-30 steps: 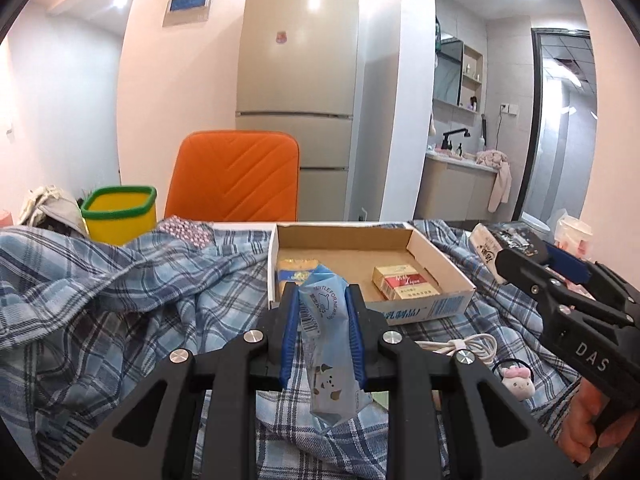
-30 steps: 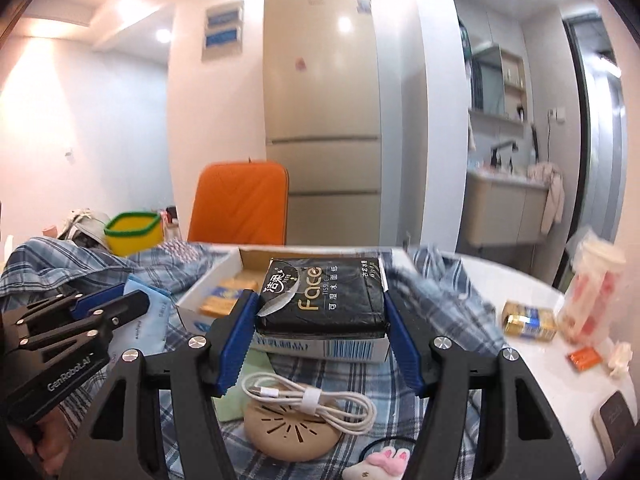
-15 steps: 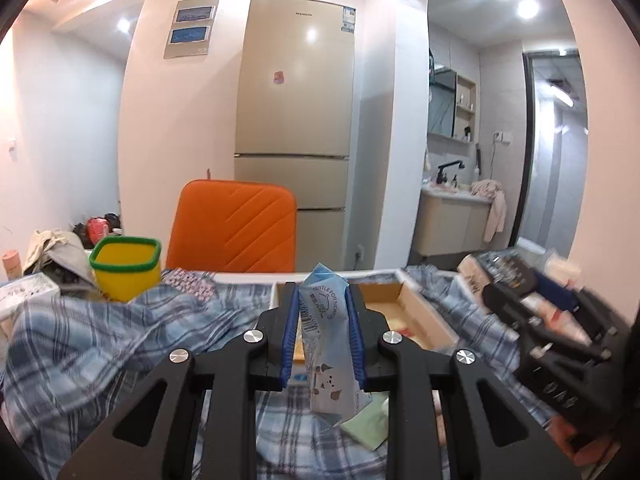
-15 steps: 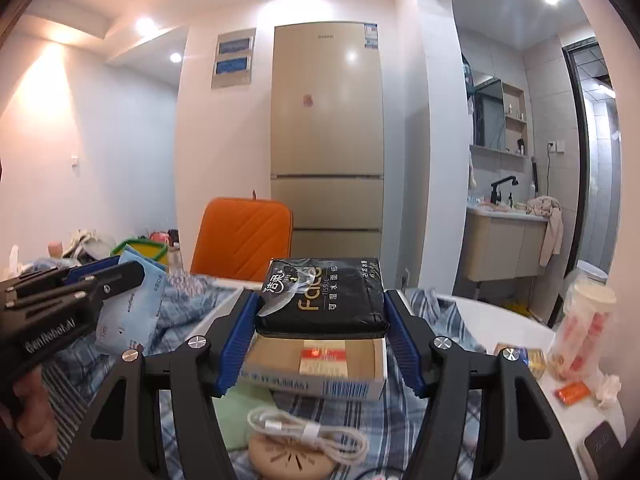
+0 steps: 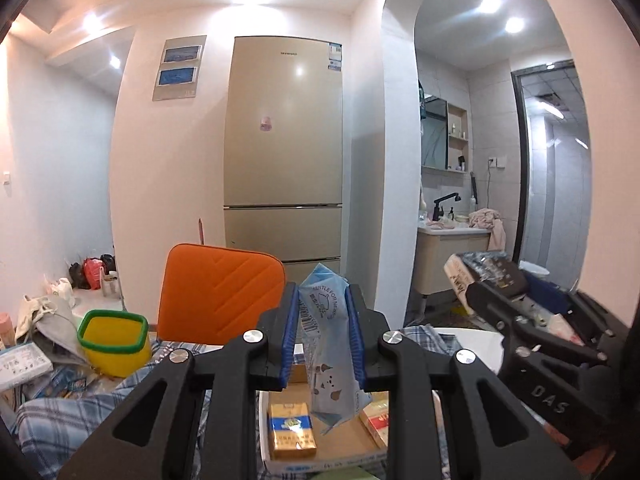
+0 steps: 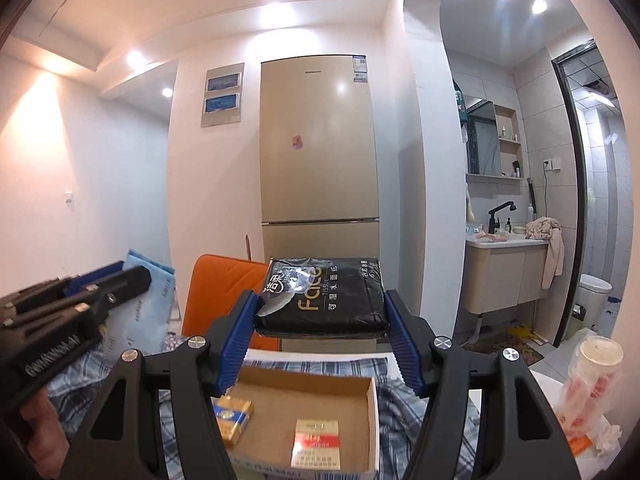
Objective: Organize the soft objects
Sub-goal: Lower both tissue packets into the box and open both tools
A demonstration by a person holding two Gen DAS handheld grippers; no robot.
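My left gripper (image 5: 322, 336) is shut on a light blue tissue pack (image 5: 330, 356), held upright above the open cardboard box (image 5: 340, 446). My right gripper (image 6: 322, 340) is shut on a black "Face" tissue pack (image 6: 324, 300), held flat above the same box (image 6: 312, 412). The left gripper (image 6: 76, 316) with its blue pack (image 6: 136, 312) shows at the left of the right wrist view. The right gripper (image 5: 532, 340) with the black pack (image 5: 480, 272) shows at the right of the left wrist view.
The box holds a yellow-blue carton (image 6: 234, 420) and a red-white carton (image 6: 316, 444). It sits on a blue plaid cloth (image 6: 404, 412). An orange chair (image 5: 218, 292) and a fridge (image 5: 284, 152) stand behind. A yellow bin (image 5: 114, 340) is at left, a clear jar (image 6: 592, 384) at right.
Both grippers have risen and moved forward over the box, each still holding its pack. The cable and round object below have dropped out of view.
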